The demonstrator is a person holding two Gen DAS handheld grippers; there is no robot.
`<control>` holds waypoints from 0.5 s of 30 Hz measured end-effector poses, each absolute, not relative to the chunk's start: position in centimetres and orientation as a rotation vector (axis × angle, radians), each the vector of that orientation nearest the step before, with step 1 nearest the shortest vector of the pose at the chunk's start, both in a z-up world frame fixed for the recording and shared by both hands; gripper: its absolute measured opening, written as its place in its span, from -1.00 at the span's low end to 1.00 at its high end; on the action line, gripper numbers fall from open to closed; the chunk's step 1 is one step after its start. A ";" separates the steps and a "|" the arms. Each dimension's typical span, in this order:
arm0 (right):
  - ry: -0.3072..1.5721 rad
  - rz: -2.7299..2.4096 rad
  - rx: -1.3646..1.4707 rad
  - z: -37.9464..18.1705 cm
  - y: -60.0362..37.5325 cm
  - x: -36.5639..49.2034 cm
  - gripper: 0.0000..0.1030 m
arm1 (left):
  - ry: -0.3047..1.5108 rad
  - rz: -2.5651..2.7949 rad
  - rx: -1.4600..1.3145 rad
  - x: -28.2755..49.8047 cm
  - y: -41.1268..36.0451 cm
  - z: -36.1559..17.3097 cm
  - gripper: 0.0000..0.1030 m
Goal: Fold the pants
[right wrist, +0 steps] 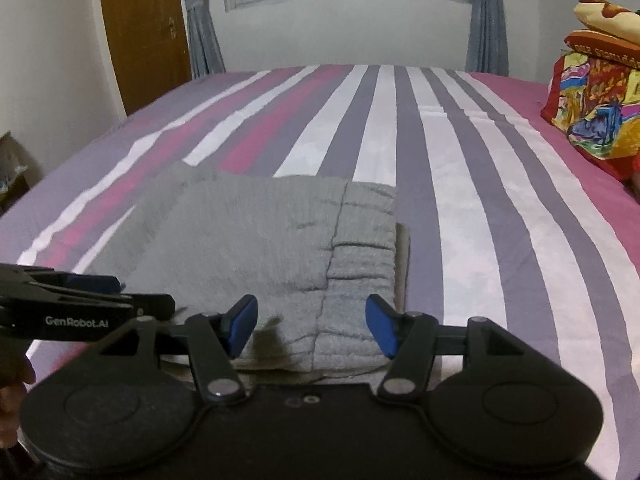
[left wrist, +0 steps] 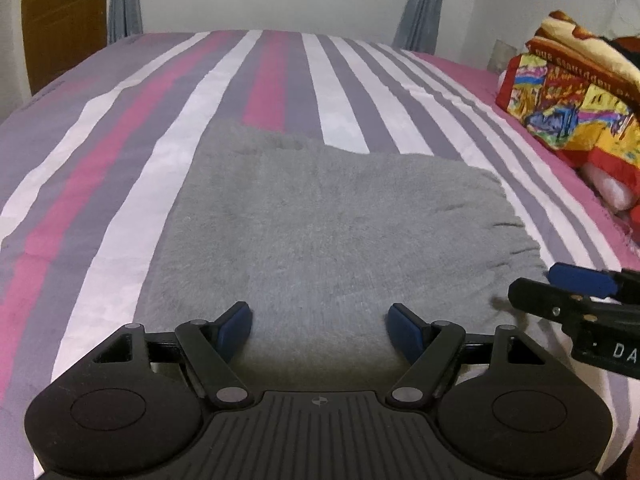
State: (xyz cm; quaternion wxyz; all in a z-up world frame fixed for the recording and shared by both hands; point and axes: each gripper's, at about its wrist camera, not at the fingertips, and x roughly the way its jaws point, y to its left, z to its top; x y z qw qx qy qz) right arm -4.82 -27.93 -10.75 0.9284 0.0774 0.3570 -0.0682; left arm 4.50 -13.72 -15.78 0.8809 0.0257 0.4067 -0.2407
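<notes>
Fuzzy matt grey knit pants (left wrist: 320, 216), smooth striped cotton bedsheet (left wrist: 120, 152), matt black plastic fingers (right wrist: 244, 324)

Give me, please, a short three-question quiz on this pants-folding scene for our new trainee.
1. True or false: the left hand-held gripper is clamped on the grey pants.
2. Which end of the pants lies nearest the right hand-held gripper? A) the ribbed waistband B) a zip fly C) a belt
3. Fill in: the pants lie on a ____ bedsheet.

Key
1. False: its jaws stand open, above the cloth.
2. A
3. Striped
</notes>
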 end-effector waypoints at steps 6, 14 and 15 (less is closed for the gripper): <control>0.794 -0.144 0.051 -13.3 -27.6 -4.2 0.22 | 0.824 -0.516 0.125 3.9 -14.1 -16.8 0.47; 0.719 -0.152 0.118 -10.7 -27.9 -5.4 0.26 | 0.814 -0.492 0.078 3.0 -12.7 -15.7 0.48; 0.727 -0.152 0.116 -11.0 -27.9 -5.4 0.27 | 0.816 -0.493 0.079 2.9 -12.6 -16.0 0.48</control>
